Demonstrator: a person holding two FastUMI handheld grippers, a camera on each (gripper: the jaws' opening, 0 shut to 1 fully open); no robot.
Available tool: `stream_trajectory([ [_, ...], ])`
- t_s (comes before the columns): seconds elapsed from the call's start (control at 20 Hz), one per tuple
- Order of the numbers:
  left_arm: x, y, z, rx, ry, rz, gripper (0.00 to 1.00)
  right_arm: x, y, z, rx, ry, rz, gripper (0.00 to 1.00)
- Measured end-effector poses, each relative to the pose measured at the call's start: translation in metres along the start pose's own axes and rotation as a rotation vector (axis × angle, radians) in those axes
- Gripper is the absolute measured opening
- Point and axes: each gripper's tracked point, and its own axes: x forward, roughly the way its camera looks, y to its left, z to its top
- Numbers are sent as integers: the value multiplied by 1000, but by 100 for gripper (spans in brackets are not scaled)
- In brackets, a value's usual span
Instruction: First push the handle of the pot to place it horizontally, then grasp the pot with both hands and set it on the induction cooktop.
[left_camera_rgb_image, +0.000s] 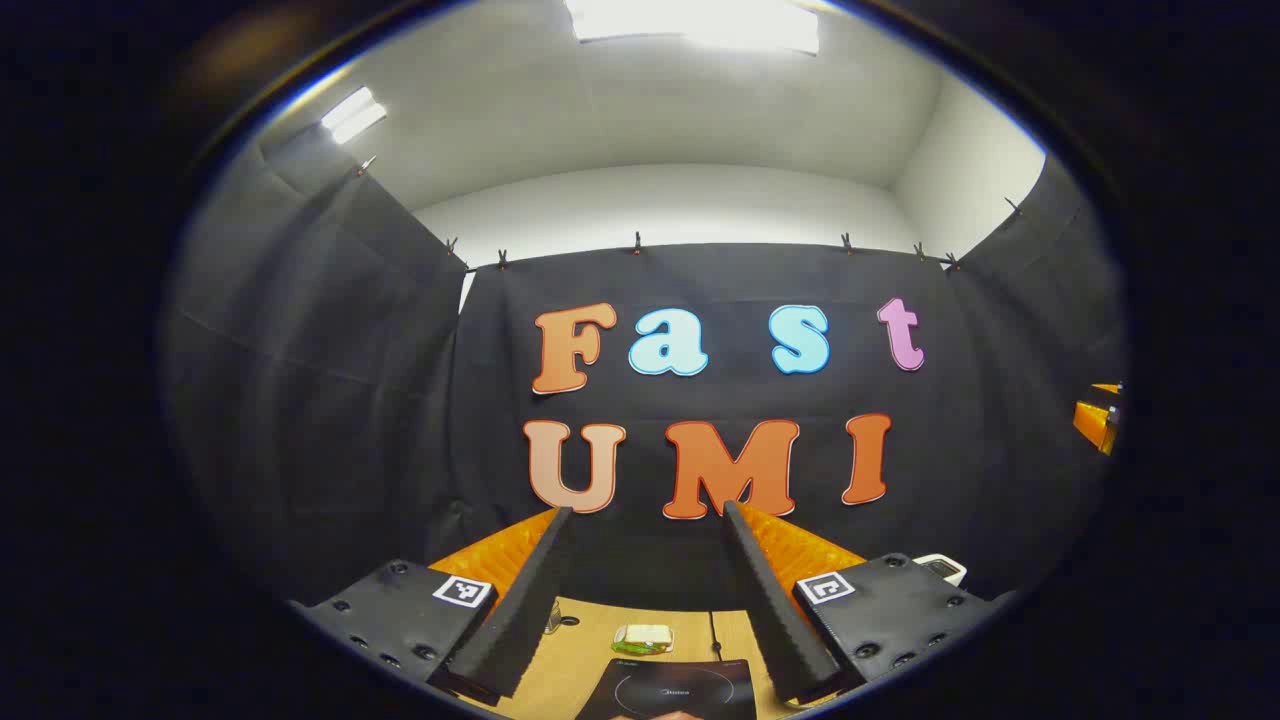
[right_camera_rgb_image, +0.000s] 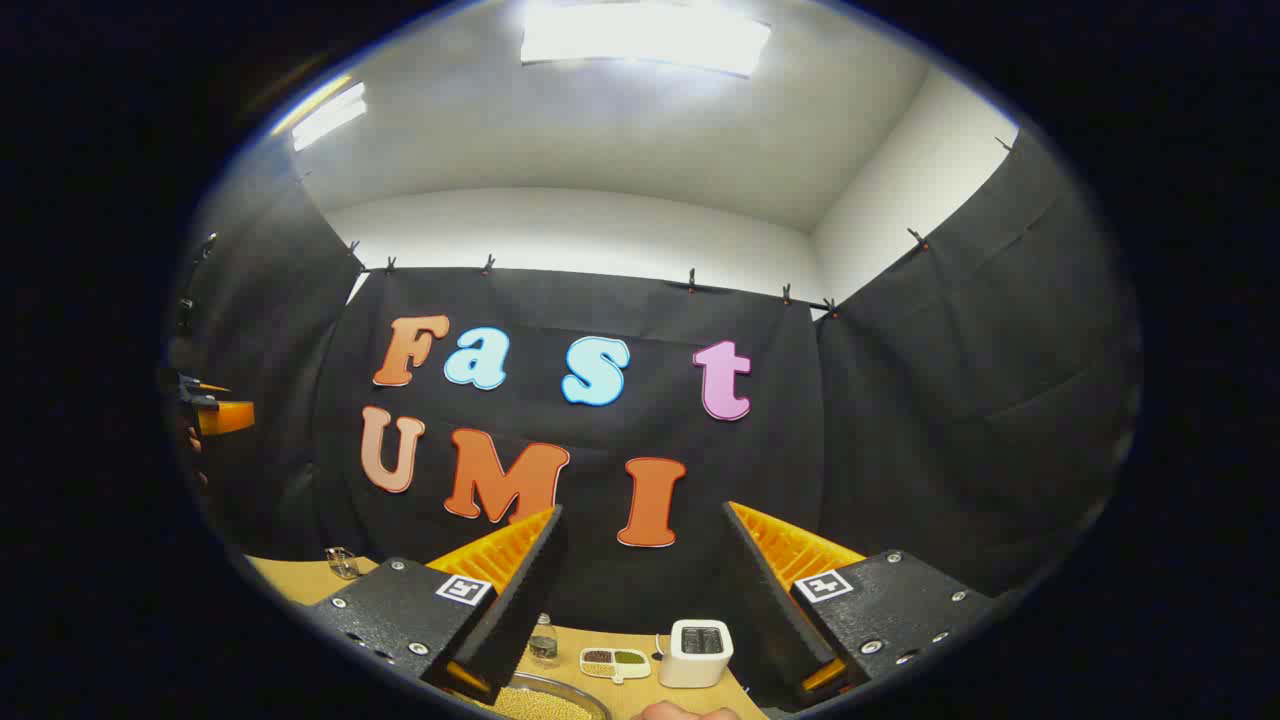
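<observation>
Black-curtained booth (left_camera_rgb_image: 330, 380), ceiling lights (right_camera_rgb_image: 640, 35)

I see a white boxy toaster (right_camera_rgb_image: 697, 652) on the wooden table (right_camera_rgb_image: 290, 578), with a small white divided dish (right_camera_rgb_image: 614, 661) at its nine o'clock and a clear plastic bottle (right_camera_rgb_image: 543, 641) beyond.

A staged recording booth set up as a kitchen: black cloth (left_camera_rgb_image: 330, 400) clipped up as walls under white ceiling lights (right_camera_rgb_image: 640, 35), and at the frames' bottom a wooden table (left_camera_rgb_image: 580, 650) with a cooktop (left_camera_rgb_image: 670, 690) and a toaster (right_camera_rgb_image: 697, 652).
</observation>
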Motion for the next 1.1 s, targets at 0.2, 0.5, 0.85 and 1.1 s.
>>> stream_trajectory([
  [0.2,2,-16,-3,29,-15,1,95,1,9,-3,20,17,19,95],
  [0.5,10,-18,-19,2,39,-15,99,-6,0,3,35,2,-8,95],
  [0.85,3,-7,-3,-19,-23,20,99,-13,5,3,34,0,-2,95],
  [1.1,-3,2,3,-47,-67,26,99,-16,6,-8,40,18,9,95],
])
